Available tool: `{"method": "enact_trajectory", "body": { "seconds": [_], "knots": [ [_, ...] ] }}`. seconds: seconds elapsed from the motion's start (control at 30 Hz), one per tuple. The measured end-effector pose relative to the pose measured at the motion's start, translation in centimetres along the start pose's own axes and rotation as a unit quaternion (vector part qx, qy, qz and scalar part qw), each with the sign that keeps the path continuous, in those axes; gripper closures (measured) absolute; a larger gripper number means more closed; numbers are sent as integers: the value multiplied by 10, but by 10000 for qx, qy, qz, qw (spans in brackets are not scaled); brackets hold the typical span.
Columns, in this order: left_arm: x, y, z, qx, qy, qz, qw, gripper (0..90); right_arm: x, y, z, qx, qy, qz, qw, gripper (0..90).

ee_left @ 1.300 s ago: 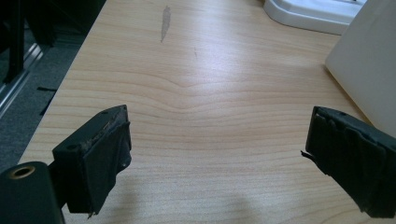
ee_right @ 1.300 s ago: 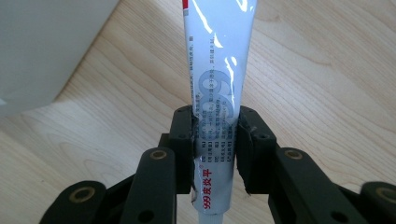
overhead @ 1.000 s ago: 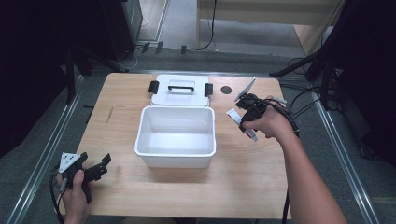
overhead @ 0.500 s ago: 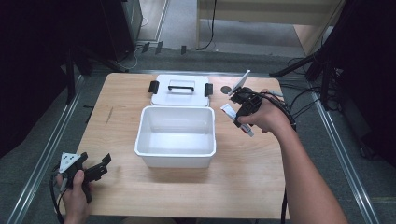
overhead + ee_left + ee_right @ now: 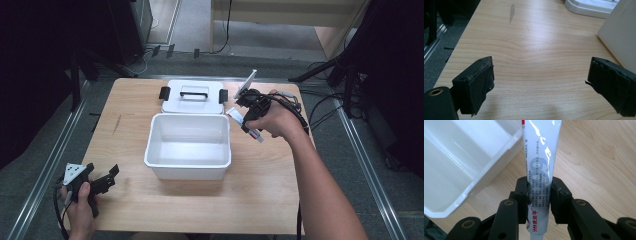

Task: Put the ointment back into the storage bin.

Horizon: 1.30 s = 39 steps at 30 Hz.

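The right gripper point(image 5: 243, 111) holds a white squeeze tube point(image 5: 539, 165) in the air, just beside the right rim of the open white plastic box point(image 5: 188, 146).

On the light wooden table point(image 5: 260, 200), the box stands in the middle, and its flat white lid with black handle point(image 5: 192, 96) lies behind it. In the right gripper view the jaws press the tube from both sides near its lower part, and its long axis runs away from the gripper, along the box's edge. The left gripper point(image 5: 102, 181) is at the near left corner of the table, its jaws wide apart with only bare wood between them.
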State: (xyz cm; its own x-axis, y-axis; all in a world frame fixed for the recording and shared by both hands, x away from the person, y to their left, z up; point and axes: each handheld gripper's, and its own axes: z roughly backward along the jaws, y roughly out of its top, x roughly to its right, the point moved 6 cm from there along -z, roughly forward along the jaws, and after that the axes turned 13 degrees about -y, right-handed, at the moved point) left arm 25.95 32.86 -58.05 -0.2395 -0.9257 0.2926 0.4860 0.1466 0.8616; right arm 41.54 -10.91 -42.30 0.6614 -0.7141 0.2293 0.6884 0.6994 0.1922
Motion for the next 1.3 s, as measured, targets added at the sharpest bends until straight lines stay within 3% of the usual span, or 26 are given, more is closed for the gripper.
{"method": "enact_trajectory", "body": {
  "seconds": [0.83, 1.13, 1.3],
  "knots": [
    [-1, 0, 0, -15, -1, 35, 10000, 74, -34, 30, 17, 284, 144, 558, 9979, 709],
    [-1, 0, 0, -17, 1, 36, 10000, 74, -56, 40, 20, 406, 335, 899, 9946, 709],
    [-1, 0, 0, -34, -13, 29, 10000, 74, -68, 45, 20, 515, 469, 1166, 9907, 709]
  ]
}}
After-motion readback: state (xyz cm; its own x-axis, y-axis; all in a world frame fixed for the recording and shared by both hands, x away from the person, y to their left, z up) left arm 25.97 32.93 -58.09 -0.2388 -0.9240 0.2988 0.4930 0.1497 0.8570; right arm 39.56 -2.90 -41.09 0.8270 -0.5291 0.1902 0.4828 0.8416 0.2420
